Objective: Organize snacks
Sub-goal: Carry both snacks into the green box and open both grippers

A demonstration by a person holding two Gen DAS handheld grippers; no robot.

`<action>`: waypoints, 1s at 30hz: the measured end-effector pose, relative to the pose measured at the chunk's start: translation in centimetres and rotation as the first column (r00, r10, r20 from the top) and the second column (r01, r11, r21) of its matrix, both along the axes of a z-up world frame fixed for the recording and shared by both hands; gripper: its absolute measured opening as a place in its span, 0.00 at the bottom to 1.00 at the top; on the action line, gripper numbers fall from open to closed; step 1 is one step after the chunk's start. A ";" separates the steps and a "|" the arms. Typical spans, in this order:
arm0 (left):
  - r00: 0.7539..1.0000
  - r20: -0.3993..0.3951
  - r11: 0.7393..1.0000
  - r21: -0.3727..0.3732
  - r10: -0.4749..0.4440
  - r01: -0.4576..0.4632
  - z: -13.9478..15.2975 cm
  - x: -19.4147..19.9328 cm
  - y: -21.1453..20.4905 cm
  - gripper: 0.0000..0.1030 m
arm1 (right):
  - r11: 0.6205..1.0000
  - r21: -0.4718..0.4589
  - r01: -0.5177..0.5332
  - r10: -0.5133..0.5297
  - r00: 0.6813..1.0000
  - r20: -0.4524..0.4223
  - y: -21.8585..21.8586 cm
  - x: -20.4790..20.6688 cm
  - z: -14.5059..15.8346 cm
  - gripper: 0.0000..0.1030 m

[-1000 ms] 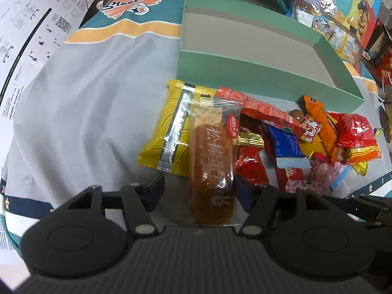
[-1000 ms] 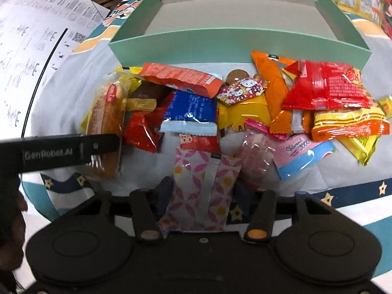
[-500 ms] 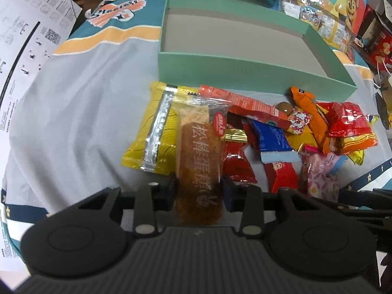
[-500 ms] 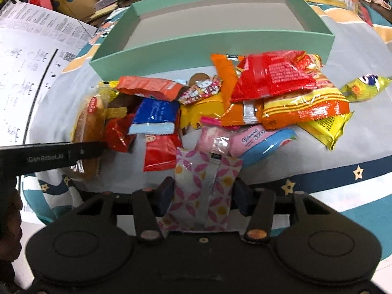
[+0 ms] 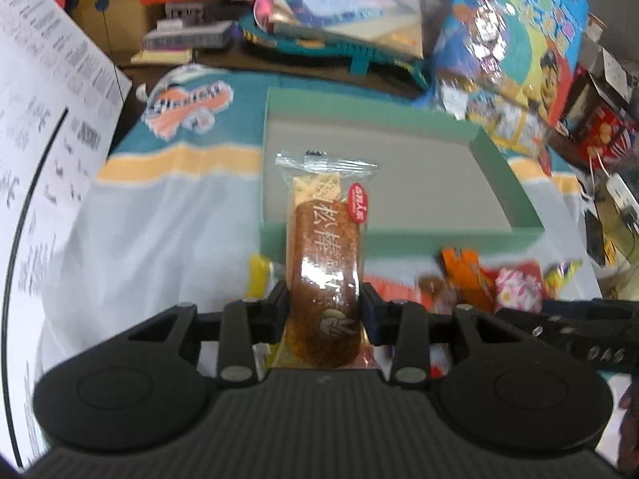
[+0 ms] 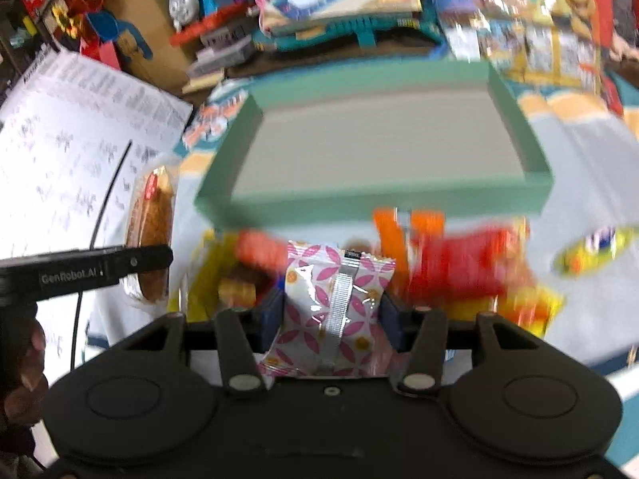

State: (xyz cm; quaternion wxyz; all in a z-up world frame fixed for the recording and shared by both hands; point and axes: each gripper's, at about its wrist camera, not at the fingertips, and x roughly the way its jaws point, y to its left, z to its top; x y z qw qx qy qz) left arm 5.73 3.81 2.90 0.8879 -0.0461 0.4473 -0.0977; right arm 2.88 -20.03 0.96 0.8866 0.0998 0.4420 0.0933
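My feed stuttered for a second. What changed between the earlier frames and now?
Both grippers rose off the pile toward the green box, carrying their snacks. The left gripper closed on the cake bar and lifted it upright in front of the box's near wall. The right gripper kept its hold on the pink packet and raised it too. The box is still empty and the other snacks remain on the cloth.
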 end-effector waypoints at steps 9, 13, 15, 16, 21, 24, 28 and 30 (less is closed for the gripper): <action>0.999 0.045 0.998 0.052 -0.022 0.020 1.5 11.0 -2.2 0.35 | 0.999 -0.040 -0.011 0.013 0.999 0.045 -0.5 12.8 3.3 0.49; 1.000 0.006 0.998 0.065 -0.019 0.018 -0.4 15.8 -3.3 0.35 | 0.997 -0.069 -0.014 0.016 1.000 0.022 0.1 17.9 1.8 0.49; 1.000 -0.012 0.997 0.073 -0.019 0.019 -1.5 17.5 -3.6 0.35 | 0.997 -0.074 -0.011 0.011 1.000 0.003 0.2 20.3 0.4 0.49; 1.000 -0.020 0.996 0.082 -0.017 0.019 -2.1 18.3 -3.7 0.35 | 0.997 -0.075 -0.007 0.007 1.000 -0.007 0.4 21.5 -0.2 0.49; 0.999 -0.036 0.994 0.108 0.000 0.004 -4.0 21.0 -4.0 0.35 | 0.997 -0.077 -0.001 -0.001 1.000 -0.025 0.5 24.9 -2.5 0.49; 1.000 -0.019 0.992 0.123 0.021 -0.018 -4.2 21.7 -4.1 0.62 | 0.998 -0.062 0.009 -0.011 1.000 -0.026 0.5 26.2 -3.1 0.65; 0.996 0.069 0.988 0.142 0.049 -0.058 -3.1 21.1 -4.1 1.00 | 0.998 -0.052 0.032 -0.031 0.999 0.019 0.0 25.7 -2.4 1.00; 0.997 0.062 0.988 0.147 0.046 -0.054 -2.8 21.0 -4.2 1.00 | 0.999 -0.034 0.038 -0.038 0.999 0.006 -0.4 25.3 -2.3 1.00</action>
